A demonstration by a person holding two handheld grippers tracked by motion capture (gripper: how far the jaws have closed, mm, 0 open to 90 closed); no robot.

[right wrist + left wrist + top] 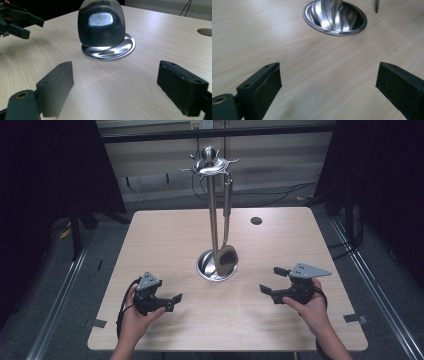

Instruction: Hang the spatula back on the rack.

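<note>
Two grippers flank a utensil stand on the bench

The left gripper sits low over the bench, near and to the left of the metal stand, its jaws spread wide and empty. The stand rises upright from a round shiny base at the bench's middle. A spoon hangs from the stand's top hooks, its bowl just above the base. To the stand's right the right gripper is held with jaws released, empty

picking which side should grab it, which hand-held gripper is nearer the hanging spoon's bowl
Left, narrowly. The left hand-held gripper sits below-left of the spoon bowl; the right hand-held gripper sits to its right, slightly farther.
</note>
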